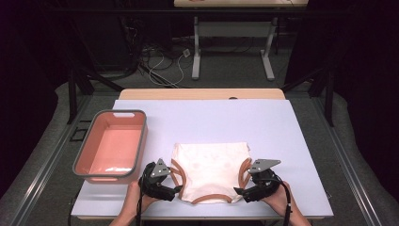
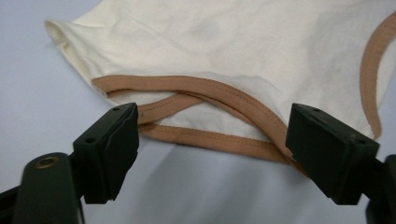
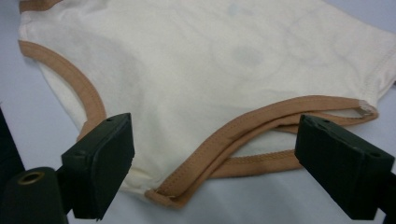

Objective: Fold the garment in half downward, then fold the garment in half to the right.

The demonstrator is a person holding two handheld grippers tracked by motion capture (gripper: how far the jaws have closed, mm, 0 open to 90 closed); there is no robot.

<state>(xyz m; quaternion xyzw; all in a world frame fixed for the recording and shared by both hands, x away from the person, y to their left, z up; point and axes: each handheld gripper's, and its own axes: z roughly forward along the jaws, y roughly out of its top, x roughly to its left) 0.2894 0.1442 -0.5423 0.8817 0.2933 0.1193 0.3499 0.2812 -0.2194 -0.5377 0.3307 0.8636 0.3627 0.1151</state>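
A cream sleeveless garment [image 1: 210, 165] with tan-brown trim lies flat on the pale table cover [image 1: 263, 127], near the front edge. My left gripper [image 1: 178, 189] sits at its near left corner, jaws wide apart. In the left gripper view the crossed tan trim [image 2: 210, 100] lies just beyond and between the jaws of the left gripper [image 2: 212, 135], and neither pad touches it. My right gripper [image 1: 238, 191] sits at the near right corner, also open. In the right gripper view the folded trim edge [image 3: 219, 149] runs between the jaws of the right gripper [image 3: 215, 140], untouched.
A pink bin with a grey rim [image 1: 141, 141] stands at the left of the table, with nothing in it. Bare cover stretches behind and to the right of the garment. Beyond the table are a second table's legs [image 1: 195, 47] and loose cables [image 1: 164, 66] on the floor.
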